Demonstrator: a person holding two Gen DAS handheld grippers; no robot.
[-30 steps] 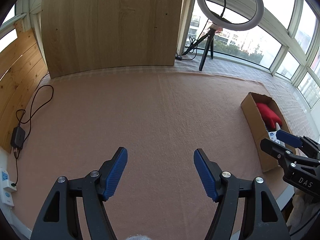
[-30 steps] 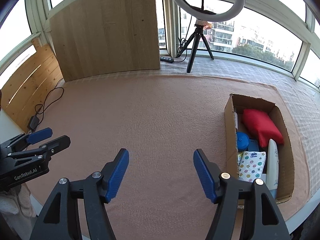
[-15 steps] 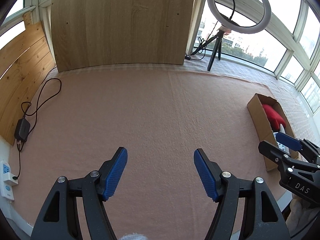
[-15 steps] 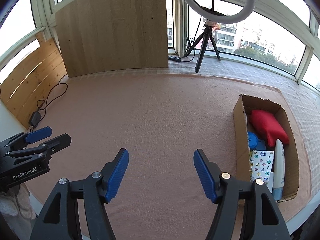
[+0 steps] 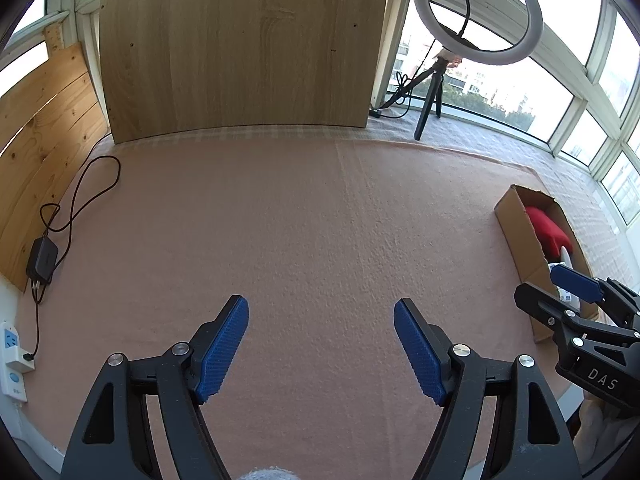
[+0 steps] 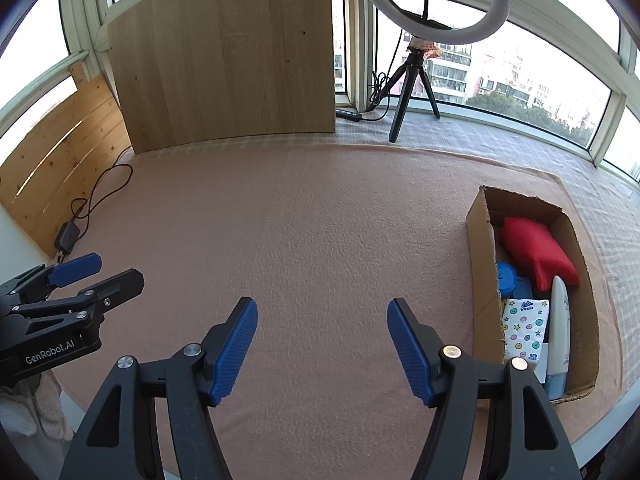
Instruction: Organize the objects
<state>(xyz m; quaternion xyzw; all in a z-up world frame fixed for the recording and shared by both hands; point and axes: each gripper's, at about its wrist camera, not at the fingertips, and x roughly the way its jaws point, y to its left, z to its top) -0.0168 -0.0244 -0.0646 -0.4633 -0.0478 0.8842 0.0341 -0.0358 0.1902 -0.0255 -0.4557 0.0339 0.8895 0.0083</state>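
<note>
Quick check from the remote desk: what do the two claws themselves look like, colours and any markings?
Both are matte black frames with silver rivets and two ribbed blue pads. The left claw reads "GenRobot.AI" in white on its side in the right wrist view; the right claw shows white "DAS" lettering in the left wrist view. No cables or sleeves are visible.

Looking like a glazed home balcony set up for filming: curved windows (image 6: 520, 92) facing apartment blocks, white ring light on black tripod (image 6: 434, 4), pink fleece blanket (image 6: 320, 220) covering the surface.
</note>
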